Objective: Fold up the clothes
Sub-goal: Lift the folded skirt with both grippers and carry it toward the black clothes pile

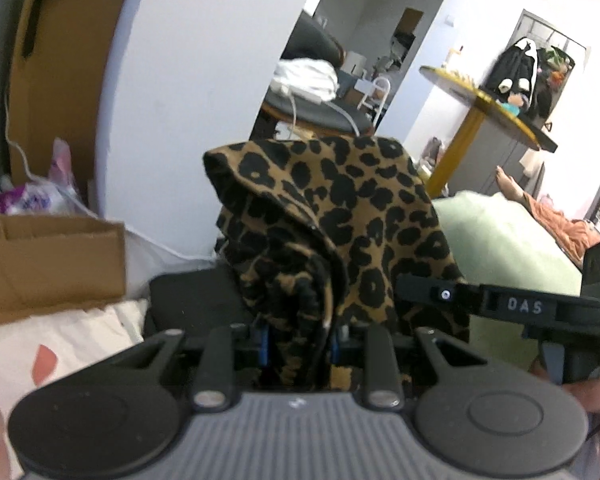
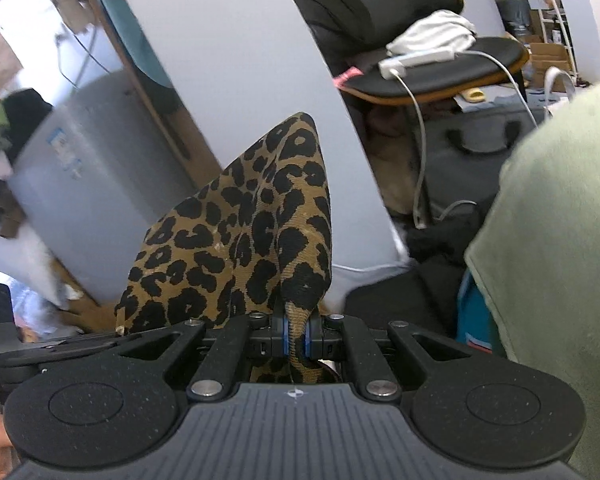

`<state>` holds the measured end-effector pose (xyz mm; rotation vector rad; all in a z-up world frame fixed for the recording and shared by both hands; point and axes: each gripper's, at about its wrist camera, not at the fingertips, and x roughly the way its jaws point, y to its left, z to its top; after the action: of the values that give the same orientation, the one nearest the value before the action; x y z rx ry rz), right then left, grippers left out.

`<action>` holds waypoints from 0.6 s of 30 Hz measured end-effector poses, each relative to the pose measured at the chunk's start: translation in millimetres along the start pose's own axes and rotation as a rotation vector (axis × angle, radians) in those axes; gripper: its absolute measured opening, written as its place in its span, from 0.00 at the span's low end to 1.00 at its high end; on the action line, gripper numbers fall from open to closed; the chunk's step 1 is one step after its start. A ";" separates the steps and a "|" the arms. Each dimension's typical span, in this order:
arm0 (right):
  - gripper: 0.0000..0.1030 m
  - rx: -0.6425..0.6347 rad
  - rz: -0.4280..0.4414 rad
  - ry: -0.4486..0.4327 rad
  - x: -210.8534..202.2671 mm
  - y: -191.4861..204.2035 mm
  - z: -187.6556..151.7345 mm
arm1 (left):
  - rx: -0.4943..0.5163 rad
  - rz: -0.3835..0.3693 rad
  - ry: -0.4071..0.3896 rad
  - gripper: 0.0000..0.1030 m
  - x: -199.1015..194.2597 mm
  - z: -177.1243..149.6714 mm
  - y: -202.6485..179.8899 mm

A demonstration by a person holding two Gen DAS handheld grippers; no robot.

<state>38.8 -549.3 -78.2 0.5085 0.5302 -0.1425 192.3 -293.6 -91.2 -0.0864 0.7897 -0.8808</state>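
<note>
A leopard-print garment [image 1: 340, 216] is held up in the air by both grippers. In the left wrist view my left gripper [image 1: 298, 346] is shut on a thick bunched fold of it, the cloth filling the gap between the blue pads. The right gripper [image 1: 420, 292] shows at the right of that view, its black finger reaching into the cloth's edge. In the right wrist view my right gripper [image 2: 296, 338] is shut on a thin corner of the leopard-print garment [image 2: 252, 236], which stands up in a peak above the jaws.
A green bedcover [image 1: 508, 240] lies to the right, a cardboard box [image 1: 48, 256] and a patterned pillow [image 1: 60, 344] to the left. A black chair [image 2: 452, 68] with white cloth and a cable stands behind. A person's bare foot [image 1: 508, 184] rests on the bed.
</note>
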 end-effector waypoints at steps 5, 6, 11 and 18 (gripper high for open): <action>0.06 -0.036 -0.023 0.023 39.3 -12.0 -19.5 | -0.038 -0.014 0.020 0.27 38.6 -20.7 30.8; 0.06 -0.034 -0.029 0.027 47.4 -14.2 -22.9 | -0.049 -0.016 0.028 0.27 47.2 -24.0 37.0; 0.06 -0.069 -0.065 0.034 90.8 -23.0 -34.3 | -0.117 -0.032 0.038 0.27 85.3 -33.4 64.5; 0.06 -0.063 -0.165 0.041 146.6 -53.6 -53.2 | -0.172 -0.069 0.061 0.27 149.2 -49.2 93.5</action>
<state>126.7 -569.4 -216.3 0.4065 0.6147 -0.2730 278.4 -328.0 -248.9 -0.2399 0.9228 -0.8824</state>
